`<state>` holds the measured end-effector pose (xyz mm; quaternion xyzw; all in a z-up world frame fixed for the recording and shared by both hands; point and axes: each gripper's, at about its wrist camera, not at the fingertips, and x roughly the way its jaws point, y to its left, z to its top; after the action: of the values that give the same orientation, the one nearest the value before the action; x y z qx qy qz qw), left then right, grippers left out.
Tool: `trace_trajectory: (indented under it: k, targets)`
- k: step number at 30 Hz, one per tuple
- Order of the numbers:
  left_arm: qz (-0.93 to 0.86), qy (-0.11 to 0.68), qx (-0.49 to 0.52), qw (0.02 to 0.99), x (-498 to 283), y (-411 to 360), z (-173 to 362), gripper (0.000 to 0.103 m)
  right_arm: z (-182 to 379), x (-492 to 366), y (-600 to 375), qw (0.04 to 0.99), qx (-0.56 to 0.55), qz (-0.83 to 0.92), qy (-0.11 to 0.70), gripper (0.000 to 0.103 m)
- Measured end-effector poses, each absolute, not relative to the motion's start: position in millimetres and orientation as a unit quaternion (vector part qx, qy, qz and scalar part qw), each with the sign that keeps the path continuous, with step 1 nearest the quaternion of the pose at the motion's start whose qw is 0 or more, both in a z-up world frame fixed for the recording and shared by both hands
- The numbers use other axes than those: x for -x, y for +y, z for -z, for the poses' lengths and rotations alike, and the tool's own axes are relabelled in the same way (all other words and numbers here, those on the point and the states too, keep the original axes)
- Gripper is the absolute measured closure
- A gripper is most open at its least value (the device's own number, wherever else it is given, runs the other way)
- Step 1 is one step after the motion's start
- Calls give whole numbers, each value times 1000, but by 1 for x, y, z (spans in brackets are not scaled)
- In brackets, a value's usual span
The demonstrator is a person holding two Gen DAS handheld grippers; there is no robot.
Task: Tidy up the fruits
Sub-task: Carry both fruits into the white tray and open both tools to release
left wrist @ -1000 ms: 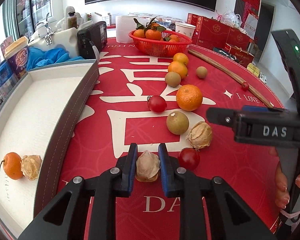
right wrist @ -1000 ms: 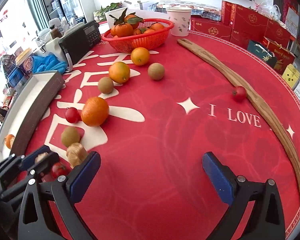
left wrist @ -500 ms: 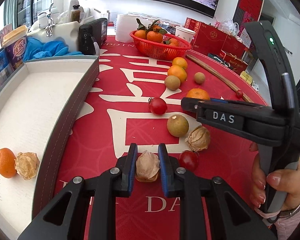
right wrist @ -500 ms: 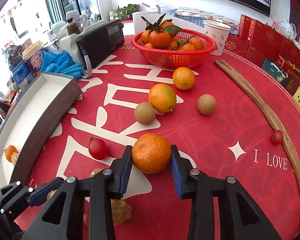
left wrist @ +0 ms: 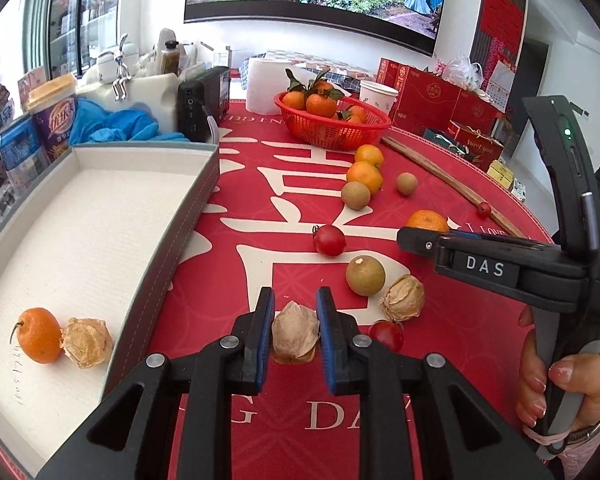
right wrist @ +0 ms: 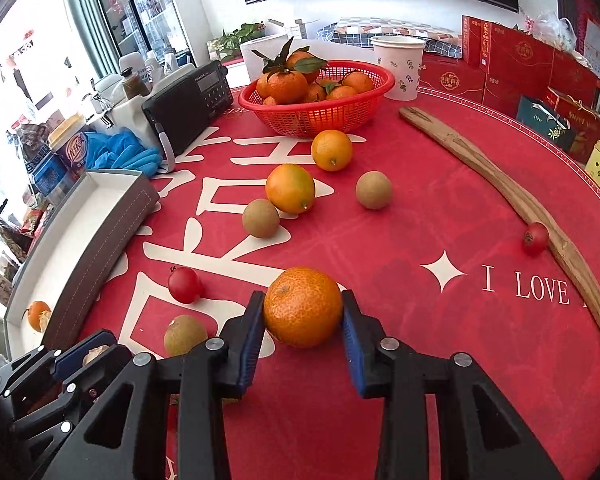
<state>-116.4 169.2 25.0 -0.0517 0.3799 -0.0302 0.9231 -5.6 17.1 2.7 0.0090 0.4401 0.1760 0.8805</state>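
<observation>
My left gripper (left wrist: 295,334) is shut on a papery tan husk fruit (left wrist: 294,333), low over the red tablecloth beside the grey tray (left wrist: 172,256). The tray holds a small tangerine (left wrist: 39,334) and another husk fruit (left wrist: 86,341). My right gripper (right wrist: 303,322) is shut on a large orange (right wrist: 302,306), which rests on or just above the cloth. Loose on the cloth lie a cherry tomato (right wrist: 185,285), brown round fruits (right wrist: 260,218), two oranges (right wrist: 290,188), another husk fruit (left wrist: 403,297) and a tomato (left wrist: 385,334).
A red basket of tangerines (right wrist: 316,96) stands at the back with a paper cup (right wrist: 398,66) beside it. A black radio (right wrist: 188,104) and blue gloves (right wrist: 122,154) sit behind the tray. A long wooden stick (right wrist: 540,208) lies at the right, a small tomato (right wrist: 535,237) against it.
My right gripper moved forward to the large orange and closed on it. My left gripper stayed shut on the husk fruit and lifted slightly, tilting the view up.
</observation>
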Motion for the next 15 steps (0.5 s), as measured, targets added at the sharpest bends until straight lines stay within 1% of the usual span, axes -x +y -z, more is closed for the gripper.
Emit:
trace_trajectory:
  k: [15]
  targets:
    - [15,358,54,932,119,177,-31,80,-8,8,13,884,-22,-177,432,65]
